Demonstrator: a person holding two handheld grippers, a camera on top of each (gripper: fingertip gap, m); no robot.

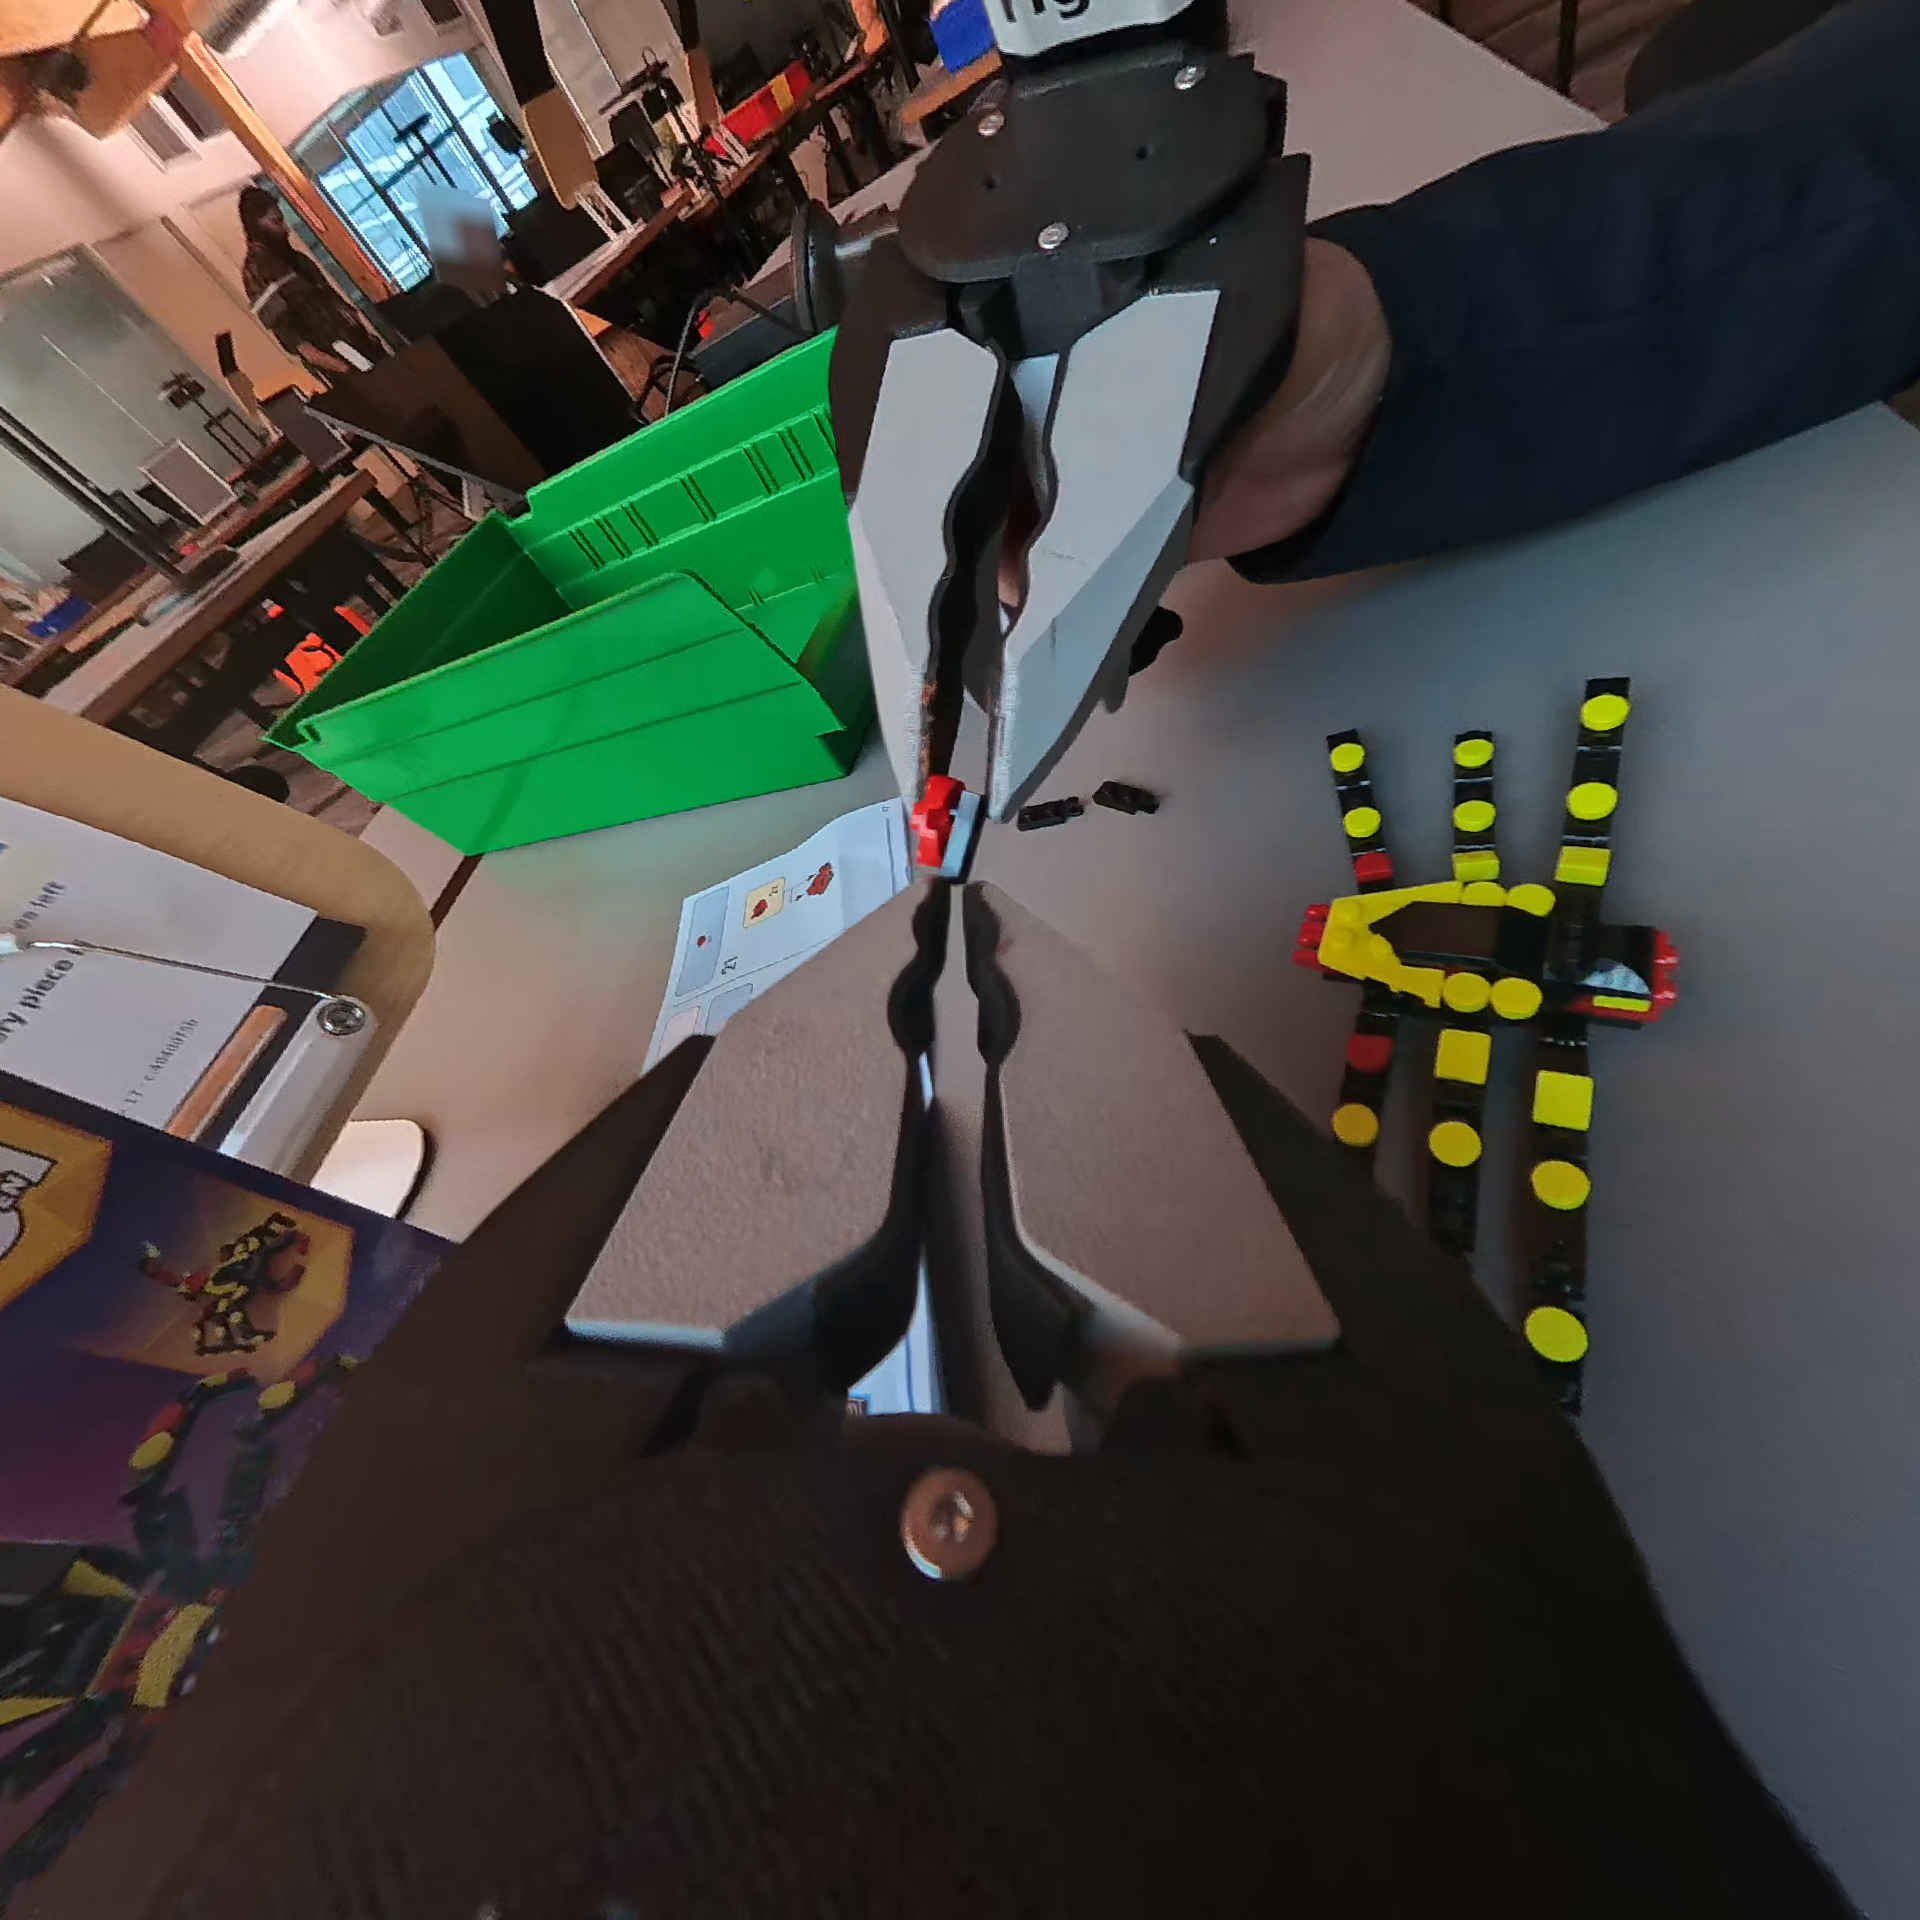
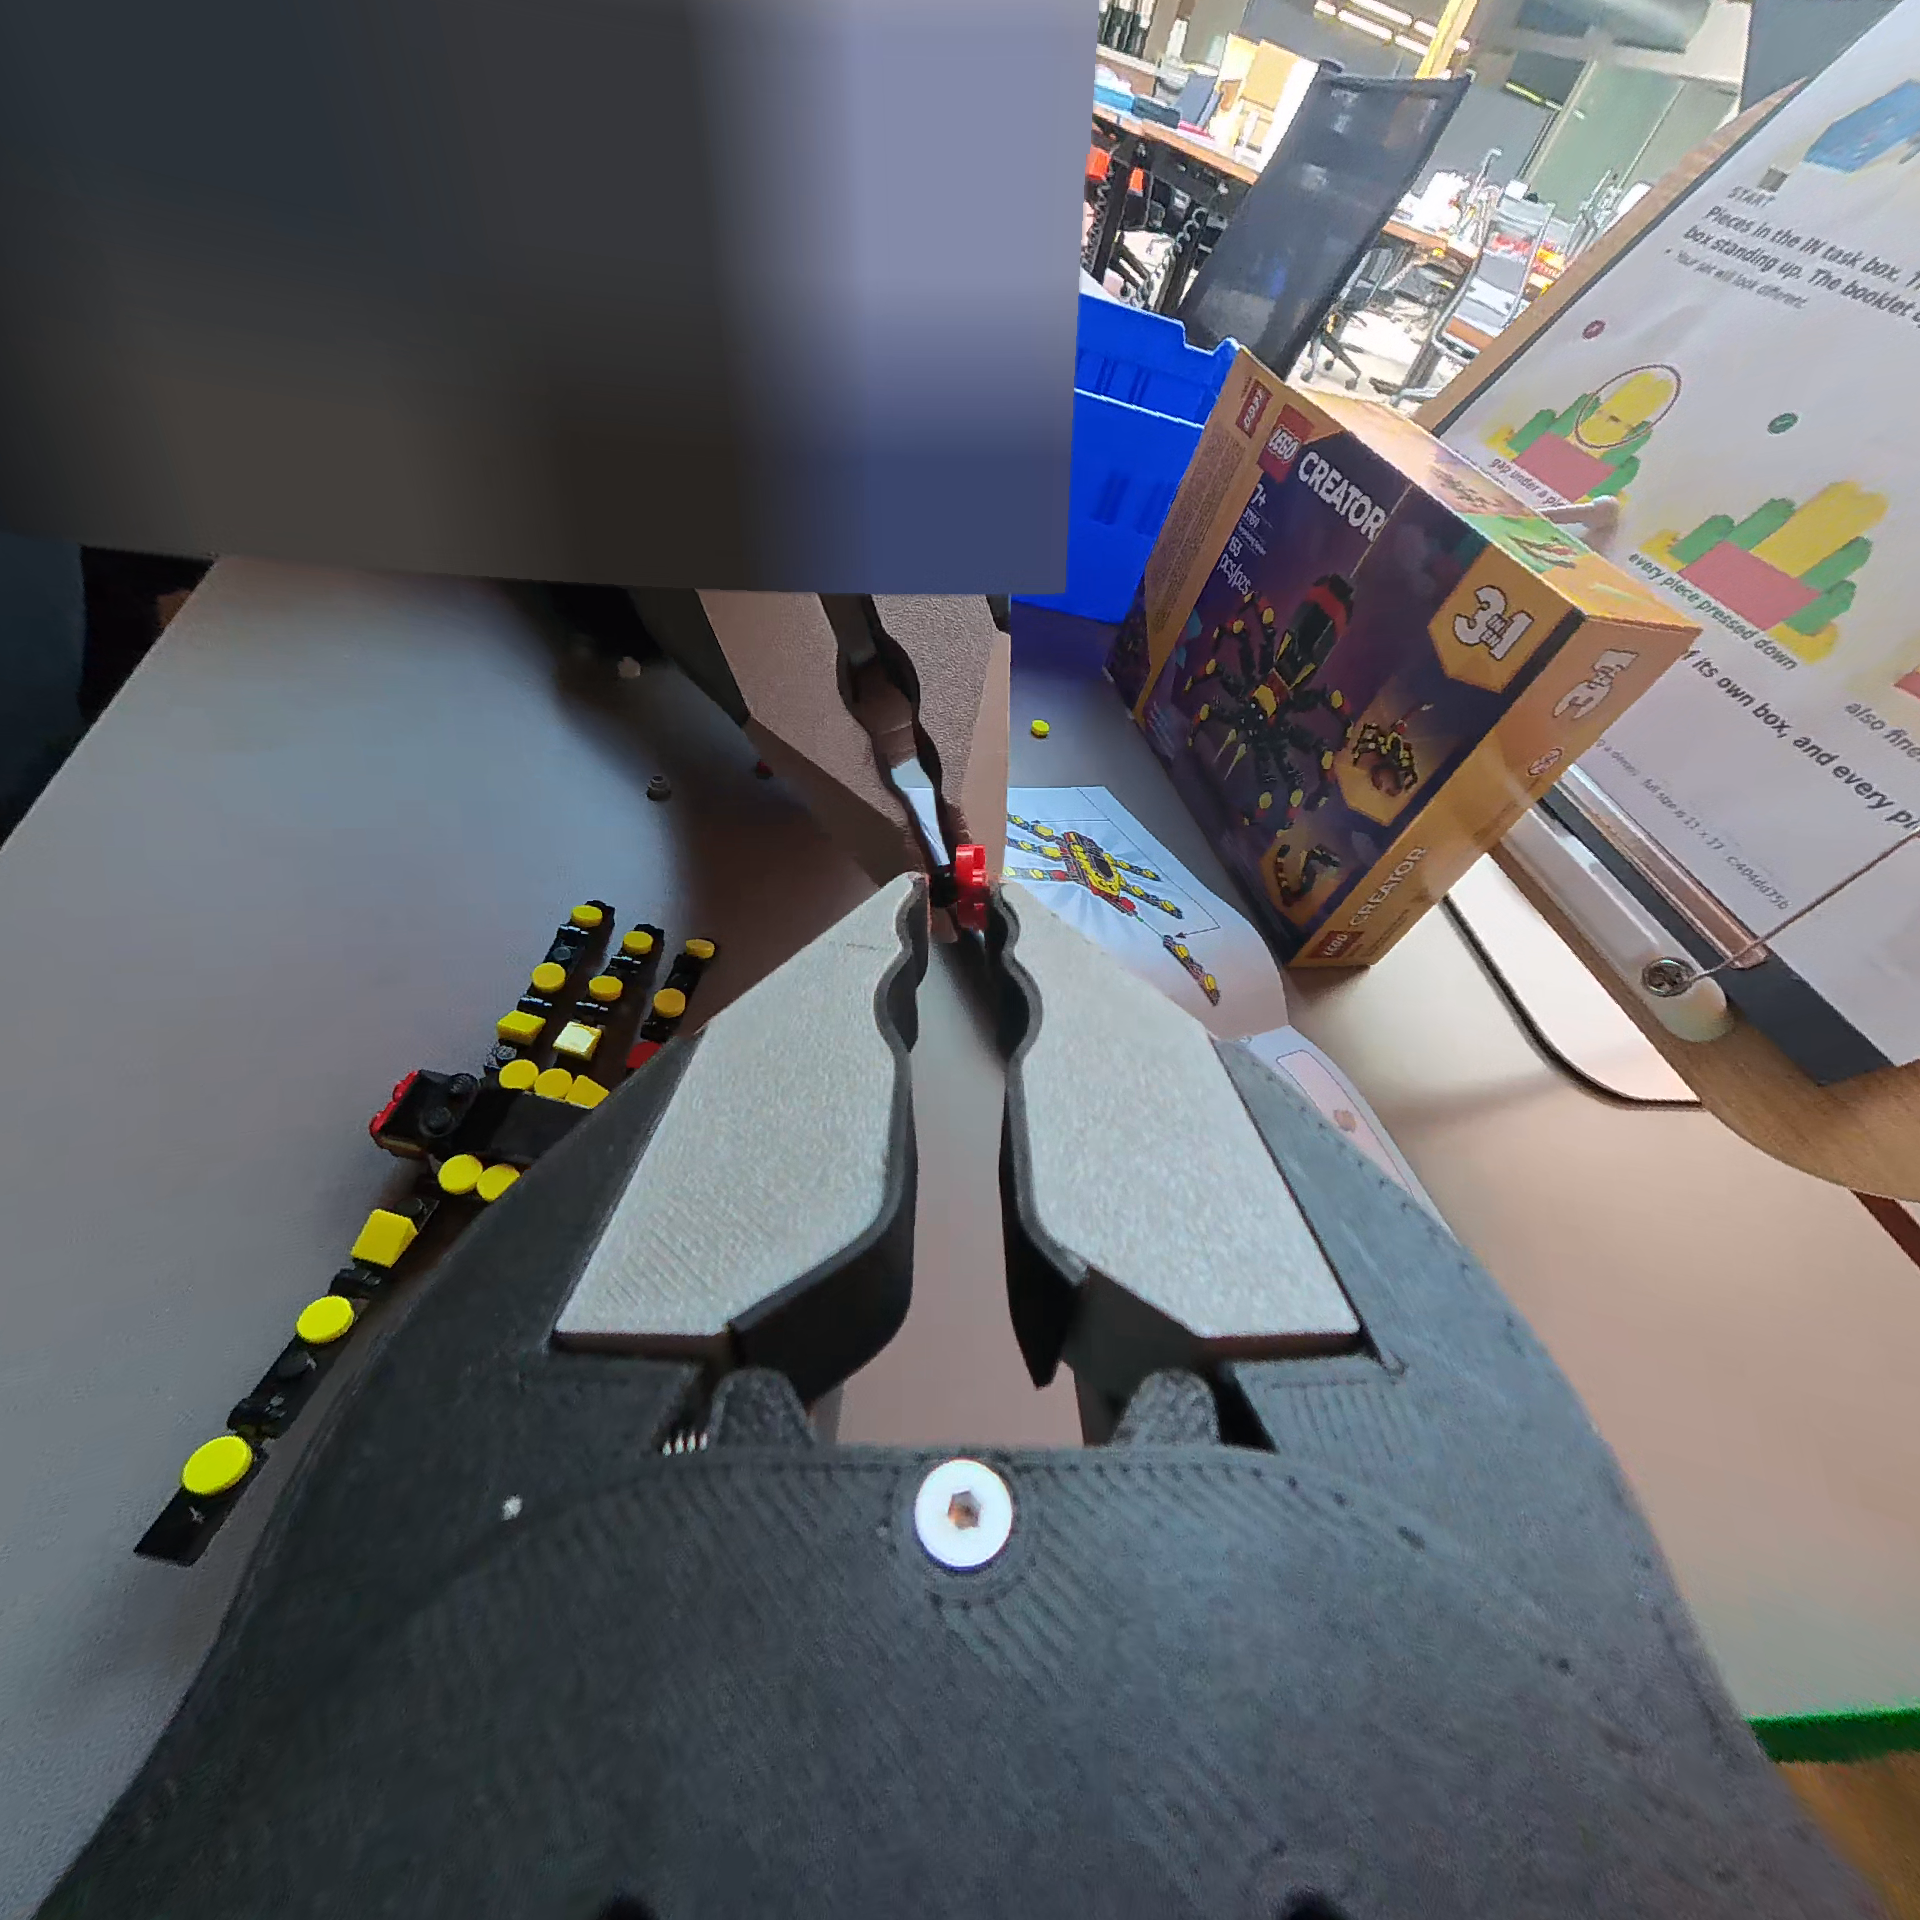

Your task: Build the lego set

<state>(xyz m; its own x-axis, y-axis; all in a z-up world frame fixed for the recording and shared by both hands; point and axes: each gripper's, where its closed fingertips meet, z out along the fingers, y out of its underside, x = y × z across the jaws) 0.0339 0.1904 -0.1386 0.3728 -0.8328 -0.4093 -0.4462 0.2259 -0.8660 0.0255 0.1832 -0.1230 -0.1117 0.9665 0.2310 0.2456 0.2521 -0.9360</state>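
My right gripper [image 2: 961,904] is shut on a small red piece [image 2: 971,883] with a dark piece joined to it, and holds it above the table. In the left wrist view the right gripper [image 1: 958,805] comes down from the top, its pads pressing the red piece [image 1: 938,821] and a grey plate [image 1: 966,831]. My left gripper [image 1: 945,888] is shut, with its tips right at the lower edge of that piece. It also shows in the right wrist view [image 2: 940,868]. The black, yellow and red spider build [image 1: 1475,956] lies on the table to the right.
A green bin [image 1: 582,707] stands at the back left. The instruction booklet [image 1: 769,914] lies under the grippers. Two loose black pieces [image 1: 1049,812] lie beside it. The set's box [image 2: 1382,675], a blue bin [image 2: 1132,436] and a wooden board holding a sheet [image 2: 1766,520] are nearby. Both grippers' tips are close together, under 4 cm apart.
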